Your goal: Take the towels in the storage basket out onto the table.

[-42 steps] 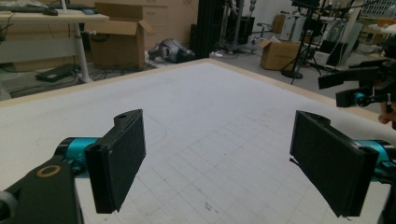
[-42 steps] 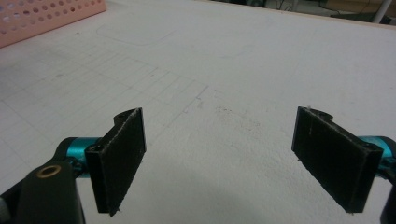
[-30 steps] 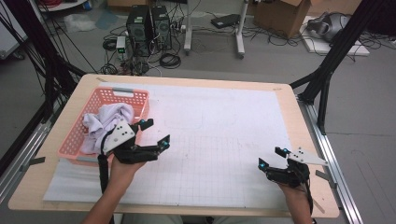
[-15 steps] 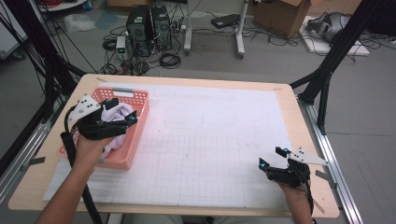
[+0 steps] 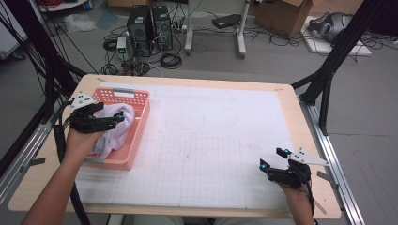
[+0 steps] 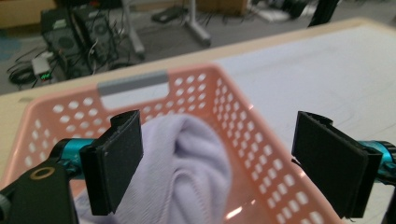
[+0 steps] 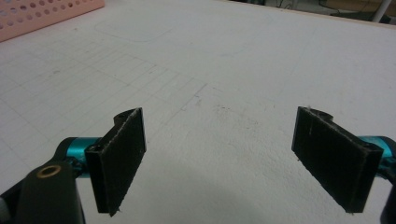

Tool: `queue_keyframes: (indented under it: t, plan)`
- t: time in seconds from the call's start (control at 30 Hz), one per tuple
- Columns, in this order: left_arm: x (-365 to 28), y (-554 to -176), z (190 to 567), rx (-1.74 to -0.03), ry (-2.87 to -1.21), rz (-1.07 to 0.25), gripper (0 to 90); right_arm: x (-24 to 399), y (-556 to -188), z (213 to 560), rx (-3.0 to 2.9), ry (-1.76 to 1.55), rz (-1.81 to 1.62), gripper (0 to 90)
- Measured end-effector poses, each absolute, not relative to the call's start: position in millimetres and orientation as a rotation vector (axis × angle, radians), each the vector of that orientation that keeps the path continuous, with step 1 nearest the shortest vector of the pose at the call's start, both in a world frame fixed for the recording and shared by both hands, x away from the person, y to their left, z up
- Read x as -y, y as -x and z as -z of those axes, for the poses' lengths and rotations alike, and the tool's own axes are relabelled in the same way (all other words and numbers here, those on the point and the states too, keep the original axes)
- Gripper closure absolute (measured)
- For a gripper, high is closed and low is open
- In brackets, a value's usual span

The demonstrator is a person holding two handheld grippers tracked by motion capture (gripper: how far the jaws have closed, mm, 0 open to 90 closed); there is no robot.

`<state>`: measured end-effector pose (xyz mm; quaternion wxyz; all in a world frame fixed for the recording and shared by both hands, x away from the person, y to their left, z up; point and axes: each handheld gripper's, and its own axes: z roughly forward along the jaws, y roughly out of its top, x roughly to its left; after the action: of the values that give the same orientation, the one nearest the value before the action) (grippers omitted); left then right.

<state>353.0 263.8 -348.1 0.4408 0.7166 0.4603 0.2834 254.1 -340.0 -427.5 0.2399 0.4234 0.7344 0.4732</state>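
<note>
Table (image 5: 187, 82) is a light wood top with a big white gridded mat (image 5: 220, 140) over most of it. Behind it on the floor: two black computer towers (image 5: 150, 28), a mess of cables (image 5: 171, 58), a cardboard box (image 5: 281, 16), and black frame legs (image 5: 328, 70) on the right.

Wooden table (image 5: 307, 129), white gridded mat (image 5: 220, 136) across its top, pink basket (image 5: 136, 126) on the mat under the left gripper (image 5: 117, 119), bare mat ahead of the right gripper (image 5: 272, 159)
</note>
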Motion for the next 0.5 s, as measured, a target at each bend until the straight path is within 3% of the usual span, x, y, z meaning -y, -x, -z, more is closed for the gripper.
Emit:
queue_keyframes:
  t: [0.5]
  plan:
    - [-267, -386, 385, -1.441, -2.028, -0.591, 18.4, 340, -254, 428, -2.012, -1.161, -1.29, 16.5]
